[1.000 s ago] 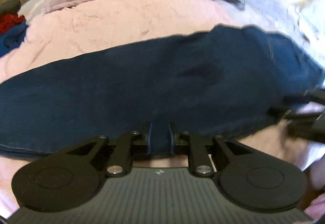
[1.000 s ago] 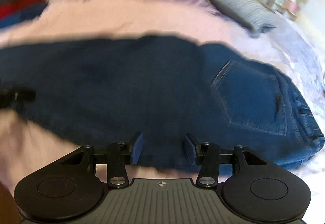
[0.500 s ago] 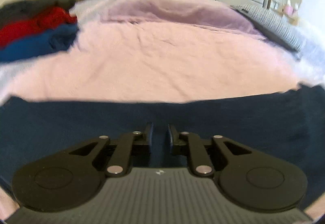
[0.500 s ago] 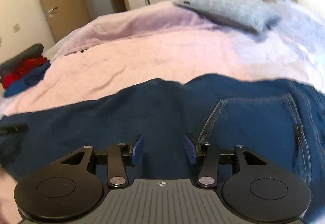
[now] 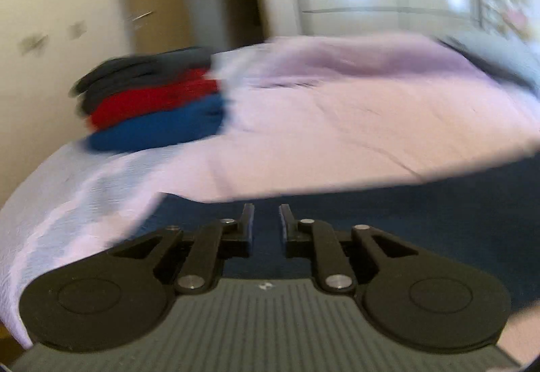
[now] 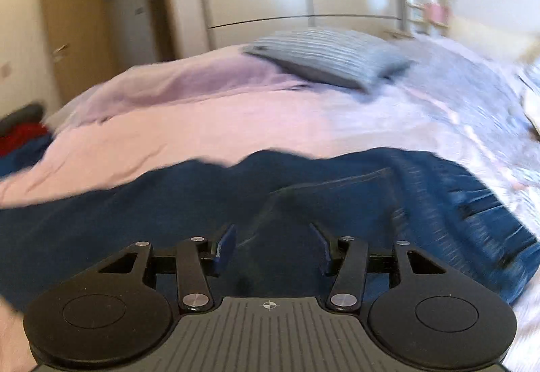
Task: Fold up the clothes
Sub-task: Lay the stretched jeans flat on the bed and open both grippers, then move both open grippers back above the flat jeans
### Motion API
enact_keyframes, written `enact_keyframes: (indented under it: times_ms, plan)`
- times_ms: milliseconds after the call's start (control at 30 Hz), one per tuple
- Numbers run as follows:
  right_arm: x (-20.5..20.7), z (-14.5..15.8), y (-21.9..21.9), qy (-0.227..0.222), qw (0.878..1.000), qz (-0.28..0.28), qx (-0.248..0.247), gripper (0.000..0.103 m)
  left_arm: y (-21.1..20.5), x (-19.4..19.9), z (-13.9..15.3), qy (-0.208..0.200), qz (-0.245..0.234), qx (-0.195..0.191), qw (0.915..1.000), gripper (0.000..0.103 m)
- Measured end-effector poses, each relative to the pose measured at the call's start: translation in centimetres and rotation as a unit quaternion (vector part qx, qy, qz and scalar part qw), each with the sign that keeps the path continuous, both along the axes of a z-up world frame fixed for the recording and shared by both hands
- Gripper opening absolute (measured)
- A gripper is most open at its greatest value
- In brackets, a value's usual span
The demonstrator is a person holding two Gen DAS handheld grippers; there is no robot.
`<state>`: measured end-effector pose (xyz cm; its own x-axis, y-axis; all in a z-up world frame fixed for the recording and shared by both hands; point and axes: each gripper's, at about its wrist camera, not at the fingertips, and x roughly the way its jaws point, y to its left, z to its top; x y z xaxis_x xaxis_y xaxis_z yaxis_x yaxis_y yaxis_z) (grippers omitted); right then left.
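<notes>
1. Dark blue jeans (image 6: 202,203) lie spread across the near part of a bed (image 6: 219,122) covered in a pink sheet; a back pocket (image 6: 330,200) faces up.
2. The left hand-held gripper (image 5: 266,223) sits over the denim, jaws a narrow gap apart; whether cloth is pinched between them cannot be told.
3. The right hand-held gripper (image 6: 272,249) is spread wide above the jeans near the pocket, holding nothing.
4. Folded clothes (image 5: 152,109), grey, red and blue, are stacked at the bed's far left; a grey striped pillow (image 6: 330,60) lies farther back.
</notes>
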<state>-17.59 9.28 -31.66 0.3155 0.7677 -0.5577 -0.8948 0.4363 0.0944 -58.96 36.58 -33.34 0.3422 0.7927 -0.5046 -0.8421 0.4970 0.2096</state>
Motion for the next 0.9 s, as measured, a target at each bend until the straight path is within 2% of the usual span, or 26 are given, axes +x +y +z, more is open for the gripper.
enact_keyframes:
  times_ms: [67, 100, 167, 200, 267, 300, 433, 633, 767, 900]
  plan:
    - [-2.3, -1.1, -0.8, -0.015, 1.000, -0.004, -0.023, 0.052, -1.4, 0.3, -2.1, 0.028, 0.014, -0.028, 0.9991, 0.015]
    - [-2.9, -2.0, -1.6, -0.017, 0.999, -0.012, -0.038, 0.052, -1.5, -0.8, -3.2, 0.019, 0.044, -0.048, 0.9977, 0.015]
    - [-3.5, -2.8, -3.3, -0.011, 0.999, -0.031, -0.036, 0.052, -1.8, -3.5, -3.2, -0.030, 0.084, -0.078, 0.9929, 0.016]
    - [-3.8, -3.1, -4.1, -0.008, 0.999, -0.040, -0.031, 0.052, -2.1, -4.5, -2.7, -0.036, 0.101, -0.089, 0.9903, 0.016]
    - [-4.6, -1.9, -5.1, 0.005, 0.997, -0.061, -0.038, 0.052, -2.5, -6.0, -1.8, -0.044, 0.126, -0.102, 0.9857, 0.014]
    - [-5.2, -1.0, -5.5, 0.014, 0.996, -0.074, -0.047, 0.052, -3.3, -6.8, -1.1, -0.062, 0.128, -0.103, 0.9844, 0.014]
    - [-8.2, 0.7, -6.8, 0.029, 0.994, -0.093, -0.039, 0.052, -6.5, -8.8, 0.5, -0.077, 0.133, -0.108, 0.9821, 0.019]
    - [-13.2, 2.4, -8.2, 0.040, 0.994, -0.098, -0.039, 0.052, -12.1, -8.3, 2.5, -0.040, 0.098, -0.126, 0.9864, 0.026]
    - [-16.3, 3.4, -9.2, 0.047, 0.993, -0.100, -0.035, 0.052, -14.9, -7.3, 3.8, -0.033, 0.064, -0.111, 0.9912, 0.028]
    - [-17.8, 4.2, -10.9, 0.048, 0.994, -0.099, -0.021, 0.052, -17.1, -7.2, 5.2, -0.046, 0.042, -0.101, 0.9929, 0.030]
